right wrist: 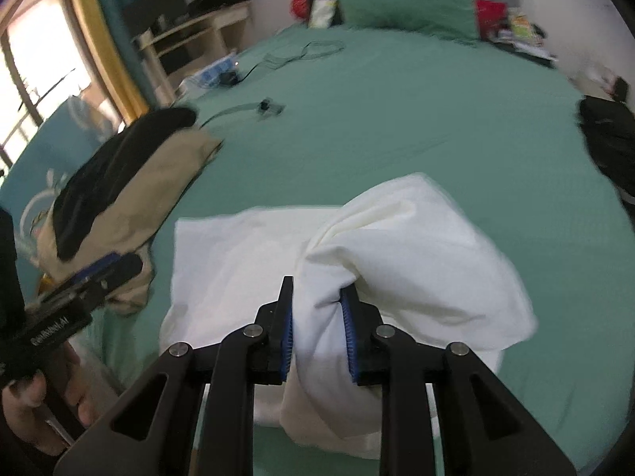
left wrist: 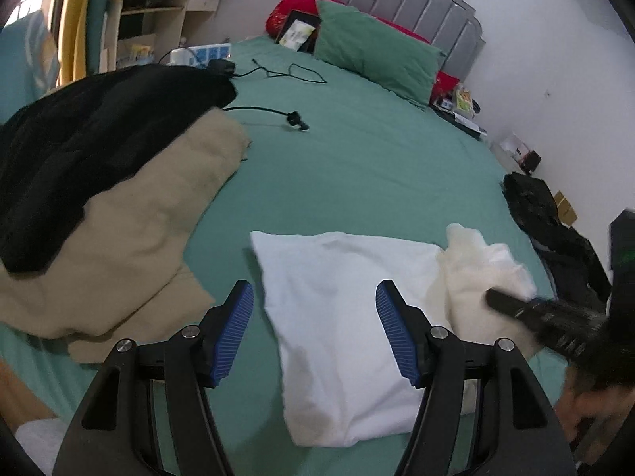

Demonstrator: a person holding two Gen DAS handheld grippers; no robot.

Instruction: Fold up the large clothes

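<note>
The right gripper point(right wrist: 316, 331) is blurred and cut off at the left-wrist frame's edge; up close its 2 fingers pinch a raised fold of the white garment point(right wrist: 246, 261). The garment lies near the bed's point(left wrist: 377, 150) foot edge. The left gripper point(left wrist: 315, 335) hangs wide apart above it. A tan and black pile point(left wrist: 111, 206) covers the left edge.

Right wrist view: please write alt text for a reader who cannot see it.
The right hand-held gripper is shut on a bunched fold of a white garment lying on a green bedsheet. The left hand-held gripper shows at the left edge, near a pile of black and beige clothes. A green pillow lies at the far end.
</note>
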